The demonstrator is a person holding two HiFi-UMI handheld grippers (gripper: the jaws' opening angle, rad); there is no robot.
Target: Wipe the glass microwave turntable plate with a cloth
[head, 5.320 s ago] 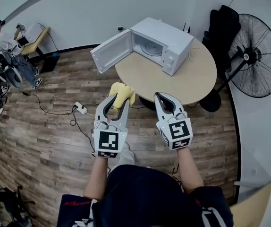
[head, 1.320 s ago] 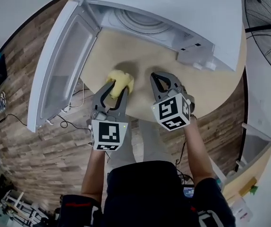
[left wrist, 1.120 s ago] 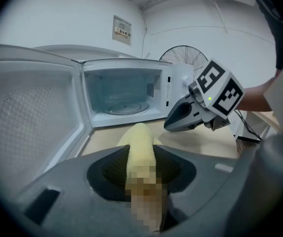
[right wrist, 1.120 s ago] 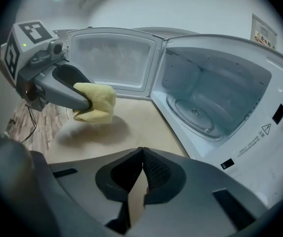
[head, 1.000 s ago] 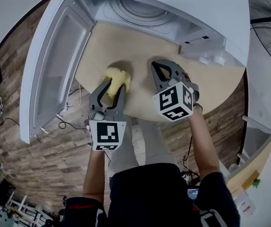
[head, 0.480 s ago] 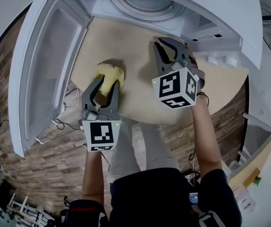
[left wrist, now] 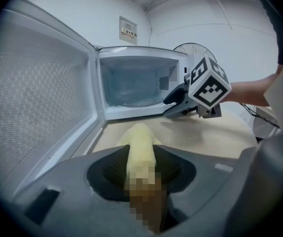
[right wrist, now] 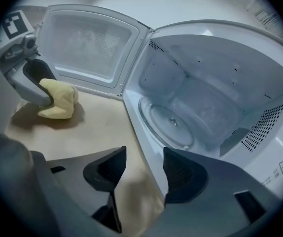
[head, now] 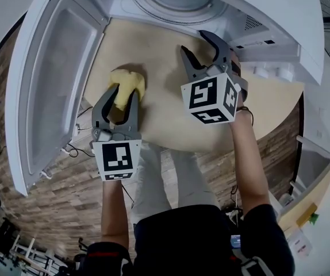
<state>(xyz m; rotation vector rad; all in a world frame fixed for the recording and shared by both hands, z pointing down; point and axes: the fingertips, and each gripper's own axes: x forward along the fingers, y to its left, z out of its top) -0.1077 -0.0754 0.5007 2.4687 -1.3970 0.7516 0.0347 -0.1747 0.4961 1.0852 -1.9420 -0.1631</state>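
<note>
Reach-in step: your left gripper (head: pixel 123 96) pinches the yellow cloth (head: pixel 127 80); your right gripper's (head: pixel 196 43) jaws have just spread, empty. Next, grasp the glass turntable plate (right wrist: pixel 168 124).

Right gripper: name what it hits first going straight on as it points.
Right gripper, jaws just opening with nothing between them, aims at the microwave front sill, just short of the plate. Depth is unclear; it may meet the table first.
</note>
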